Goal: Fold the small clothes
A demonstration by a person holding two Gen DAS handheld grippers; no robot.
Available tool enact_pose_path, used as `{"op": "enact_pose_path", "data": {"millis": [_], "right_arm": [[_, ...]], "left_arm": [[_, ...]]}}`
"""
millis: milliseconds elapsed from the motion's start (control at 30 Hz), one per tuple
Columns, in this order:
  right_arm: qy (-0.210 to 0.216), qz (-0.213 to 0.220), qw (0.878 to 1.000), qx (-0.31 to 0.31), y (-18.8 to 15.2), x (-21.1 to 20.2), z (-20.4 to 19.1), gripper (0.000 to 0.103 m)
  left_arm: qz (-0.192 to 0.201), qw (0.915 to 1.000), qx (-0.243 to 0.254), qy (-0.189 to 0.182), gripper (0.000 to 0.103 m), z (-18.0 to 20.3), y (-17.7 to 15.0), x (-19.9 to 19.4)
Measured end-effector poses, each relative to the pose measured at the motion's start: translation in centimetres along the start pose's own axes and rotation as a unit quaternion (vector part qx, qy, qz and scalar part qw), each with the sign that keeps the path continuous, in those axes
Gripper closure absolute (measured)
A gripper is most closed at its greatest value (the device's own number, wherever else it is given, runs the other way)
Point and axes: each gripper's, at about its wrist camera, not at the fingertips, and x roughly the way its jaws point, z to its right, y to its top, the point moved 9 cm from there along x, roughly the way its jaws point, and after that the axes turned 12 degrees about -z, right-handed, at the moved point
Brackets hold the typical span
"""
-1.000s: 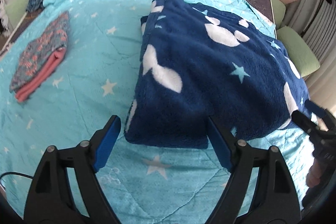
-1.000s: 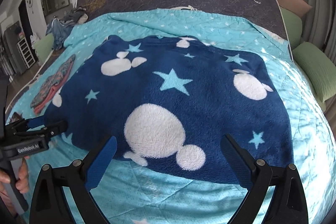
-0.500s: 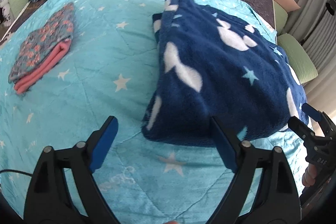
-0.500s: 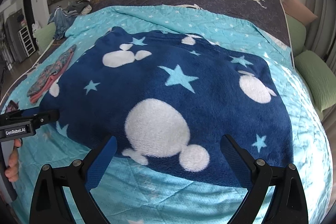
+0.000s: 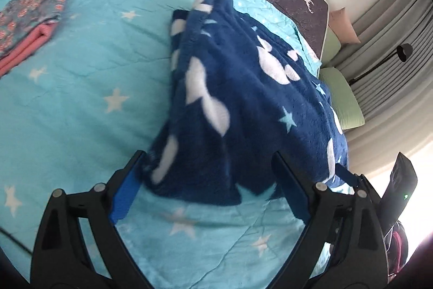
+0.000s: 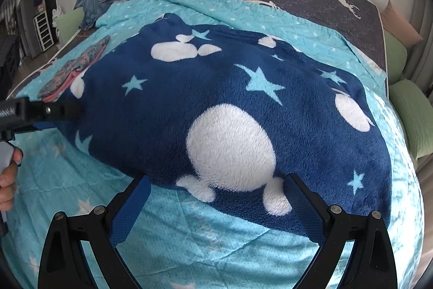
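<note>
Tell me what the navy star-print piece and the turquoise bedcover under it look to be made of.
Navy star-print piece: likely plush fleece; matte, fuzzy pile with soft-edged white patches and thick rounded folds. Turquoise bedcover: seemingly thin quilted woven fabric, smooth with a slight sheen; stitched lines, fine dotted texture and sharp creases show.

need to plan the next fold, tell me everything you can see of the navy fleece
The navy fleece is thick and plushy, dark blue with white mouse-head shapes and light blue stars. It lies folded, in more than one layer, spread across the turquoise quilt, which bears it. Its near edge sits between the open fingers of the right gripper; its near left corner lies between those of the left gripper. Neither grips it.
</note>
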Motion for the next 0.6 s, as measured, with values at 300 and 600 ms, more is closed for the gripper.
{"op": "enact_pose_path", "data": {"millis": [300, 600], "right_arm": [[-0.005, 0.000, 1.000, 0.015, -0.3, -0.1, 1.5, 0.003], [-0.038, 0.023, 0.998, 0.038, -0.6, -1.8, 5.6, 0.003]], "left_arm": [[0.033, 0.9982, -0.011, -0.049, 0.079, 2.2, 2.2, -2.6], [0.048, 0.9978, 0.001, -0.046, 0.080, 3.9, 2.6, -3.9]]}}
